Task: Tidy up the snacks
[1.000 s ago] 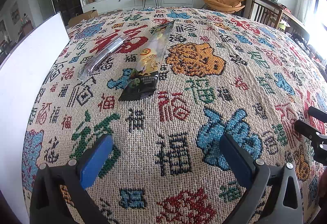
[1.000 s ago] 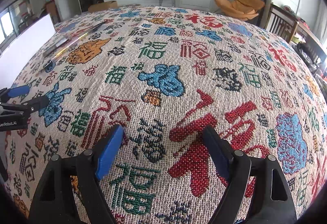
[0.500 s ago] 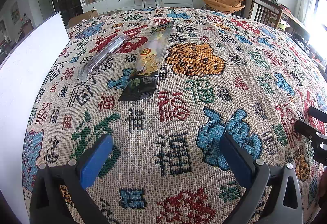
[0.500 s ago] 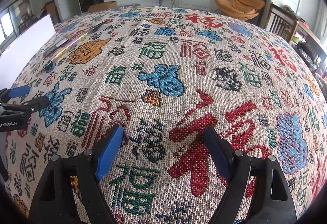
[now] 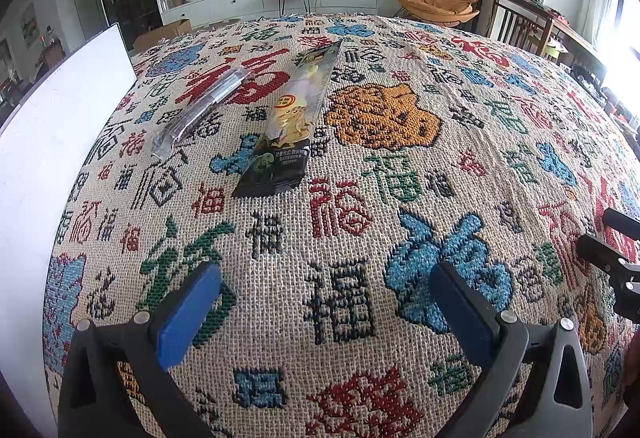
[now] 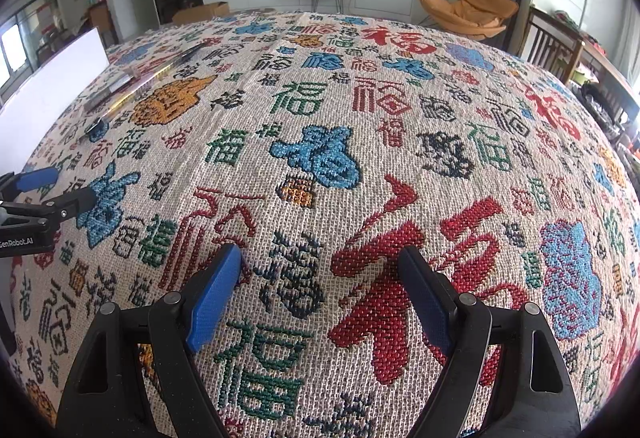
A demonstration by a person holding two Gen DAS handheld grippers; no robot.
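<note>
A long dark snack packet with a yellow cartoon print (image 5: 289, 130) lies flat on the patterned tablecloth, ahead and slightly left of my left gripper (image 5: 324, 290). A clear, slim snack packet (image 5: 200, 108) lies to its left. My left gripper is open and empty, well short of both packets. My right gripper (image 6: 320, 278) is open and empty over bare cloth. In the right wrist view the two packets (image 6: 132, 86) show small at far left, and my left gripper's fingers (image 6: 68, 198) show at the left edge.
A white board (image 5: 52, 142) stands along the table's left edge. The patterned tablecloth (image 5: 400, 126) covers the whole table. Wooden chairs (image 6: 556, 50) stand past the right side. My right gripper's fingers (image 5: 608, 246) show at the right edge of the left wrist view.
</note>
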